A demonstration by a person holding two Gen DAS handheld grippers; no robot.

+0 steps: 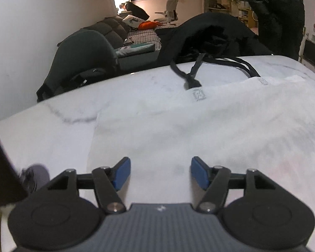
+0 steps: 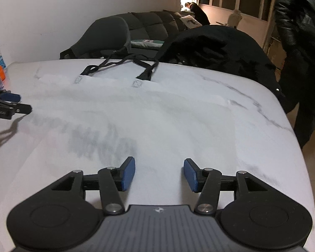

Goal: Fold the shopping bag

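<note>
White cloth: the tote bag (image 1: 210,126) lies spread flat on the marble table (image 1: 52,130), mouth toward the far edge, no fold showing in either view
Handles: two black straps (image 1: 199,69) trail from the mouth toward the far edge, loose and partly twisted, just short of a black coat (image 1: 210,35) heaped at that edge
Left gripper (image 1: 160,175): blue pads apart, nothing between them, hovering over the near left part of the bag close to its left side edge
Right gripper (image 2: 159,174): pads likewise apart and empty, poised over the near part of the bag; the left tool's tip shows at the left border of this view
Step in hand: a judgement only; a flat, open bag with both tools low at its near edge fits lining up for a fold, and equally a bag just smoothed out
Next move calls for: if a fold is coming, a low pinch at the near hem or corners that takes both cloth layers together, then an even lift so the sides stay square
Writing: small stitched patches (image 2: 136,83) sit where the straps meet the mouth, too blurred to read; a grey print (image 2: 98,140) shows faintly on the cloth, not legible
Beyond the table: a dark chair (image 2: 107,35) and a person in a black jacket (image 2: 300,42) by the far right corner
</note>
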